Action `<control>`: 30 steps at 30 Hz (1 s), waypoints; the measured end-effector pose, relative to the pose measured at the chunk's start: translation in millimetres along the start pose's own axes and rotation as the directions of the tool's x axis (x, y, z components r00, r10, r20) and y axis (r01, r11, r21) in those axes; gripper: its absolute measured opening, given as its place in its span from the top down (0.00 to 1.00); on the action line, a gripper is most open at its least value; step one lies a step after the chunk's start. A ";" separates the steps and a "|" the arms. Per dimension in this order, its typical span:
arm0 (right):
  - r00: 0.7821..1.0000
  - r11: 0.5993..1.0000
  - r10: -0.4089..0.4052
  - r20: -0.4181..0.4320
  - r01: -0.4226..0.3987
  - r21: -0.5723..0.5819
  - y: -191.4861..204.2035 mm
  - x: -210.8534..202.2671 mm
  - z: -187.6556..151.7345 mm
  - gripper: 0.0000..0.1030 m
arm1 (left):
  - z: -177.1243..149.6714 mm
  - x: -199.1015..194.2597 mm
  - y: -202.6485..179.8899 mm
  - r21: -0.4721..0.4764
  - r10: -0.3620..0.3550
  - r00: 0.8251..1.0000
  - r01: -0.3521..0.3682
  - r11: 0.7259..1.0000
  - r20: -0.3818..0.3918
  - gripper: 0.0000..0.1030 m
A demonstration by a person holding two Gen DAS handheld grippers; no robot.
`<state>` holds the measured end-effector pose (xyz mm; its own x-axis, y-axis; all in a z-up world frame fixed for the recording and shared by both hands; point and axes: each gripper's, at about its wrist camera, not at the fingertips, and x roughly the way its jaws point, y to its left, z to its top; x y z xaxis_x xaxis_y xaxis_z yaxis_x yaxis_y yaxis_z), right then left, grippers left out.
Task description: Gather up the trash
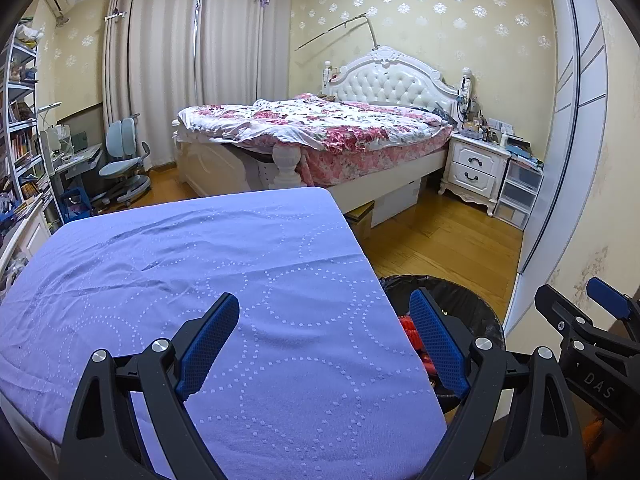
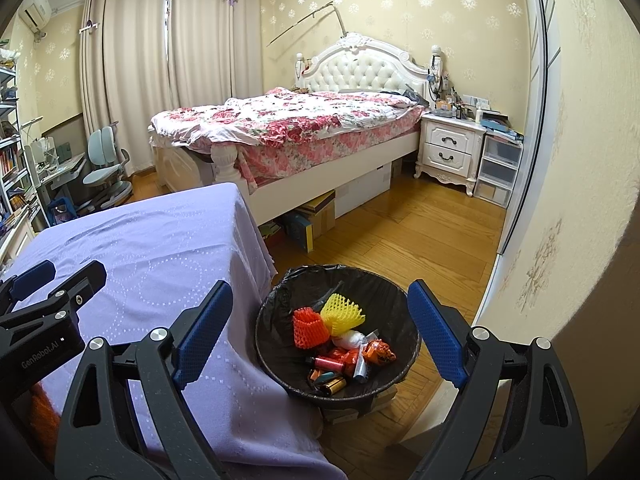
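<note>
Nearest the lens, right gripper (image 2: 320, 330) spread wide and empty, blue pads flanking the bin (image 2: 280, 344) on the floor at twelve o'clock and a little below. Inside the black liner, trash already gathered: red foam net (image 2: 310, 328), yellow foam net (image 2: 342, 309), a white wad (image 2: 351, 338), orange wrappers (image 2: 378, 351) and what look like batteries (image 2: 334, 385) at the bottom. Bin tucked against the hanging edge of the purple tablecloth (image 2: 152, 248), at about nine o'clock from the bin's rim.

Left gripper (image 1: 324, 344) likewise wide apart, nothing between its pads, poised over the cloth-covered table with the same bin (image 1: 464, 300) peeking out at three o'clock past the table's corner. Left gripper seen from the right camera at nine o'clock; right gripper seen from the left camera at three o'clock, so both held side by side.

No loose trash visible on the cloth in either view. Judged from this: collection close to finished, or finished. Right hand the nearer to the bin, almost directly above its mouth; left hand nearer the tabletop. Any further item likely to lie out of frame, with the drop point straight ahead of the right gripper. Bin mouth round, so no long axis to line up with.
</note>
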<state>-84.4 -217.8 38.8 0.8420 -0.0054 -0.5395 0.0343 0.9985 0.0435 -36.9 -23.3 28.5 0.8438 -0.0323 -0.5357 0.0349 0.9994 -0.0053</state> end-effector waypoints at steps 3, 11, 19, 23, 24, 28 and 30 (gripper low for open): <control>1.000 1.000 0.001 0.000 -0.001 -0.002 0.8 -1.6 -0.5 0.16 | 0.7 -1.6 -1.3 -0.003 -0.001 1.000 0.001 1.000 0.003 0.16; 1.000 1.000 0.000 0.000 0.000 -0.004 1.6 -1.1 -0.8 0.16 | 4.5 -3.4 1.8 -0.008 0.012 1.000 -0.012 1.000 0.015 0.16; 1.000 1.000 0.002 -0.001 -0.002 -0.006 3.0 -1.9 -0.6 0.16 | 4.2 -5.8 1.1 -0.015 0.012 1.000 -0.012 1.000 0.023 0.11; 1.000 1.000 0.003 -0.001 -0.003 -0.008 4.2 -2.7 -0.4 0.16 | 4.4 -5.4 0.9 -0.007 0.032 0.999 -0.032 0.999 0.031 0.11; 1.000 1.000 0.005 -0.002 -0.005 -0.010 4.8 -3.1 -1.0 0.16 | 4.6 -4.7 0.7 -0.006 0.033 0.999 -0.033 0.999 0.029 0.11; 1.000 1.000 0.011 -0.005 -0.011 -0.018 9.0 -3.0 -0.9 0.16 | 4.6 -0.2 10.2 -0.023 0.044 0.999 -0.044 0.999 0.012 0.11; 1.000 1.000 0.020 -0.010 -0.020 -0.023 12.1 -0.3 -1.3 0.16 | 3.8 2.6 16.6 -0.033 0.056 0.998 -0.056 0.998 0.002 0.11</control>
<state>-84.9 -205.6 38.4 0.8368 0.0148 -0.5474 0.0052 0.9994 0.0350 -32.0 -6.8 30.2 0.8454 0.0238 -0.5336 -0.0303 0.9995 -0.0033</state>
